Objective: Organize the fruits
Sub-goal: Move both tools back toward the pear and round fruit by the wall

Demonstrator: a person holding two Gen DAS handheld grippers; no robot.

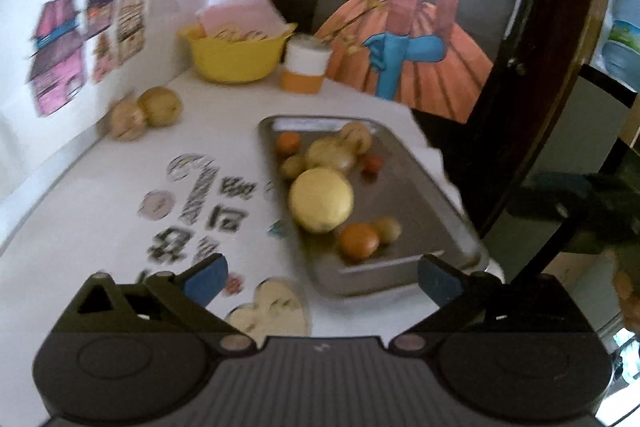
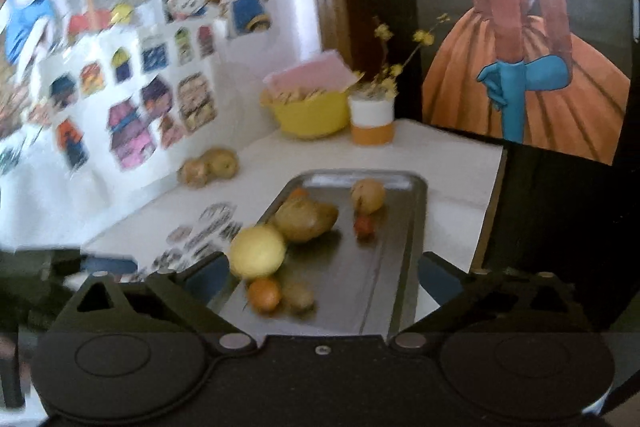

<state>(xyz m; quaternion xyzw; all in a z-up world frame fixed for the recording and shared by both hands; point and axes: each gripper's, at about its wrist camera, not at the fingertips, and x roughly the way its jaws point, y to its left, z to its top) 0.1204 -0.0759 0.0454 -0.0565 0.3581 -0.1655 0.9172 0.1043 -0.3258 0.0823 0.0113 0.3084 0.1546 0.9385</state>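
Both tongs stand spread and empty. The left tongs (image 1: 322, 277) hang above the near end of the tray (image 1: 404, 187); the right tongs (image 2: 322, 277) hang over the same near end, seen from the other side.

Just ahead of the left tongs, on the tray, lie an orange (image 1: 359, 241) and a small brownish fruit (image 1: 388, 229), touching or nearly so. Next beyond sits a large lemon (image 1: 321, 199). Further on, a cluster: a big tan fruit (image 1: 330, 155), smaller ones beside it, a small red fruit (image 1: 372, 163) and a second orange (image 1: 289, 142). Off the tray, far to the left near the wall, two tan fruits (image 1: 146, 113) rest together on the table (image 1: 80, 219). Beyond them stand a yellow bowl (image 1: 236, 57) and a cup (image 1: 306, 67).

Judgement: the two stray fruits appear the remaining work. To do it well, approach with the left tongs wide, take one fruit across its middle and keep the neighbour undisturbed, since round fruit may roll.

Both views are blurred. The kinds of the tan fruits cannot be determined. The bowl's contents are unclear. The tray's near rim is partly hidden behind the tongs.
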